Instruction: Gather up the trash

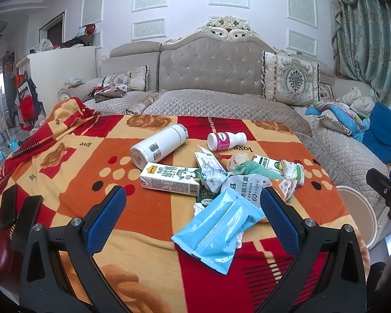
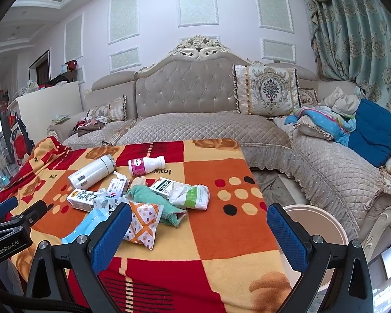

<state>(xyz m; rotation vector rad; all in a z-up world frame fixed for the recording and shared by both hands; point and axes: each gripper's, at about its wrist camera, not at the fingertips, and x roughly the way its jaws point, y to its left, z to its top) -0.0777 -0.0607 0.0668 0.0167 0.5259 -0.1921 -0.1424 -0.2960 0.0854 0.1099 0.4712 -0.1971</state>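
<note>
A heap of trash lies on the red, orange and yellow blanket (image 1: 73, 161): a light blue plastic wrapper (image 1: 216, 232), a white milk carton (image 1: 169, 178), a pink-labelled small bottle (image 1: 225, 140), crumpled paper and pouches (image 1: 237, 185), and a green cloth (image 2: 153, 198). A white flask (image 1: 157, 146) lies on its side beside them. My left gripper (image 1: 193, 208) is open, its blue pads straddling the blue wrapper without touching it. My right gripper (image 2: 199, 227) is open too, above the blanket's right part, with an orange patterned pouch (image 2: 143, 224) by its left finger. A beige round bin (image 2: 318, 224) stands off the blanket's right edge.
A grey quilted sofa (image 2: 195, 127) with patterned cushions runs behind and along the right, carrying clothes and a blue pillow (image 2: 375, 135). Two dark phones (image 1: 18, 211) lie on the blanket at the left. A white cabinet (image 1: 62, 65) stands at the far left.
</note>
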